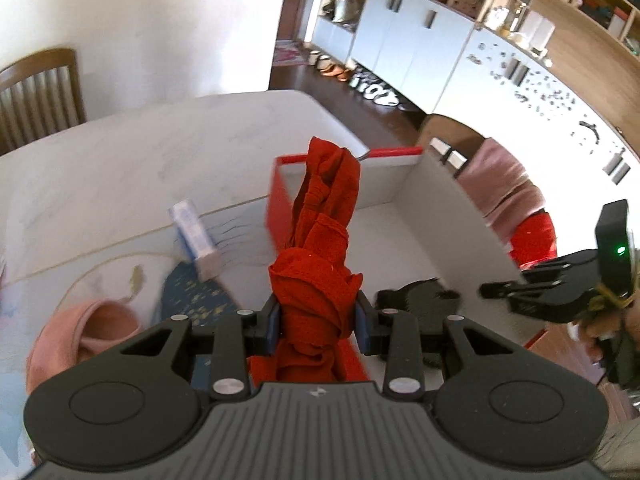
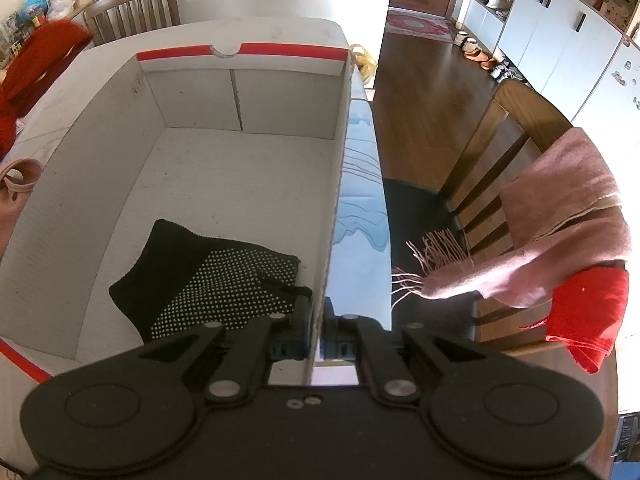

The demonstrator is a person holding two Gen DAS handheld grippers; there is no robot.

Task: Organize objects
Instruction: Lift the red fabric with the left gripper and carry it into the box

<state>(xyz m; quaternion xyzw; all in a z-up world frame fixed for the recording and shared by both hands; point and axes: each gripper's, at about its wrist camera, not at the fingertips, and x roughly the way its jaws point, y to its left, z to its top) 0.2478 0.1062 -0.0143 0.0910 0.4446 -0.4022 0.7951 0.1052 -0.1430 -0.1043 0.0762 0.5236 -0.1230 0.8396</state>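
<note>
My left gripper (image 1: 318, 318) is shut on a knotted red cloth (image 1: 324, 216) and holds it above the left wall of a white cardboard box with red trim (image 1: 440, 208). A black dotted glove (image 2: 212, 276) lies on the box floor and also shows in the left wrist view (image 1: 416, 294). My right gripper (image 2: 316, 340) is shut on the box's right wall (image 2: 340, 184), one finger inside and one outside. The right gripper also shows at the right of the left wrist view (image 1: 492, 290).
On the table (image 1: 120, 152) left of the box lie a small white-and-blue carton (image 1: 196, 240), a dark blue patterned cloth (image 1: 196, 292) and a pink item (image 1: 84, 336). A wooden chair (image 2: 516, 132) right of the table carries a pink scarf (image 2: 560, 216) and a red cloth (image 2: 588, 312).
</note>
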